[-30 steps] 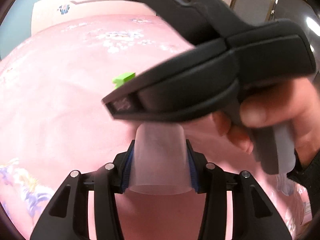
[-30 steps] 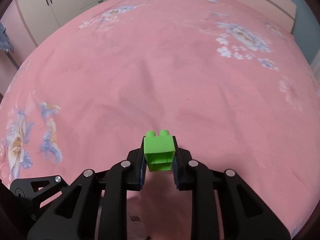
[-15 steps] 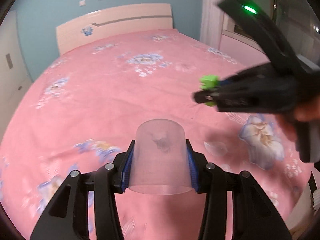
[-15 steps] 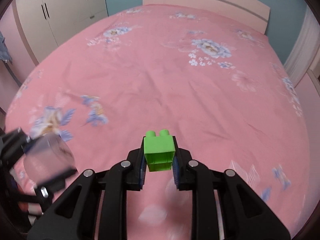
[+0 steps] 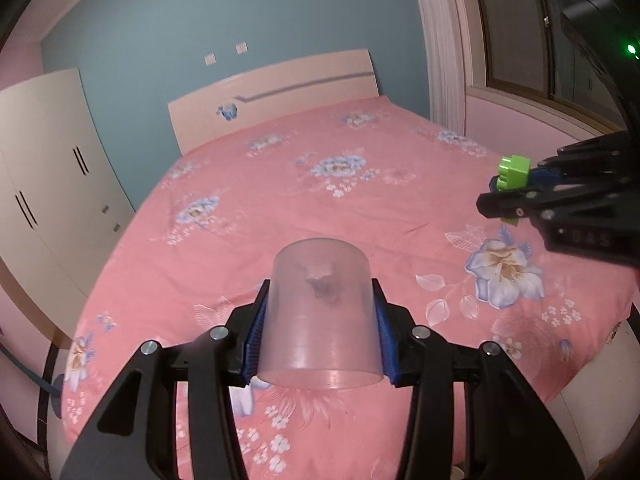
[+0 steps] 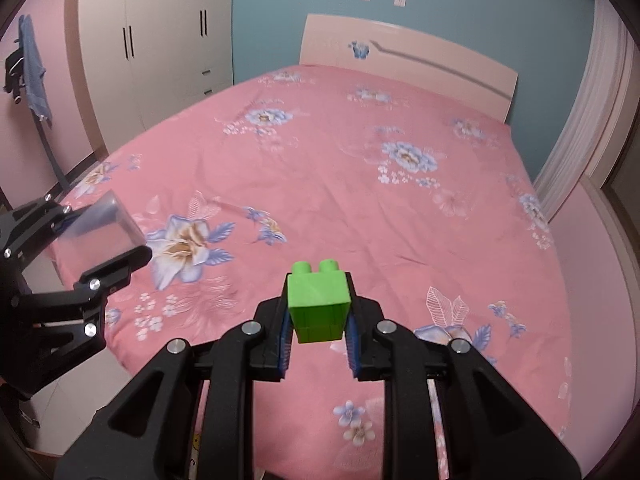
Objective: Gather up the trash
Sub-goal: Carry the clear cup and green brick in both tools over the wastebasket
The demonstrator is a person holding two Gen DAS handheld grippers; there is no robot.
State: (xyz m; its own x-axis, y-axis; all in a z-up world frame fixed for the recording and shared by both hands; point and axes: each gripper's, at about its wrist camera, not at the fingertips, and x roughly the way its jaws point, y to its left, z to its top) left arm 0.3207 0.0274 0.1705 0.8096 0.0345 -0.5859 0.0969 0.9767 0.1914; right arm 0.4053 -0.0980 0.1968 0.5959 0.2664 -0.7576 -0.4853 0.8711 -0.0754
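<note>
Cup, green block, both unlabelled

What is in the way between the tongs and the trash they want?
Nothing. The left tongs already squeeze the clear plastic cup, and the right tongs already squeeze the green block. No bin shows in either view.

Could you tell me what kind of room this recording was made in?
Very likely a bedroom: a large bed with a pink floral bedspread and a pale headboard fills the view, a tall white wardrobe stands beside it, and a curtained window is on the other side.
</note>
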